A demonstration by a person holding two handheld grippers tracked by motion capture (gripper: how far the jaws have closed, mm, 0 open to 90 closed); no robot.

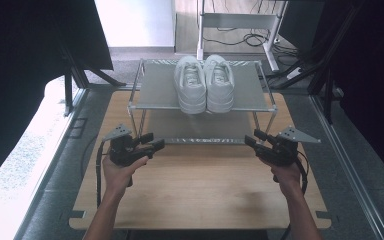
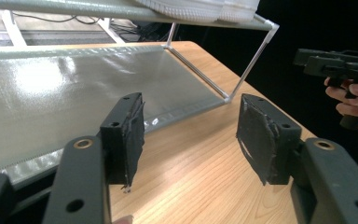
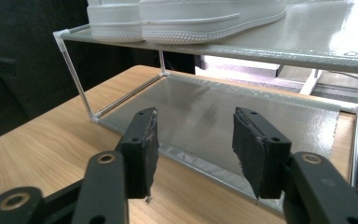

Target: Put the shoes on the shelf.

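Both tools, left tool and right tool, gaping empty at lower frame, aimed at rack, likely readied toward shoes paired at upper centre.

Pair of white sneakers: sitting upright side by side, touching, on top shelf of wire-framed rack

White sneakers, grey shelf rack, light wood-grain table.
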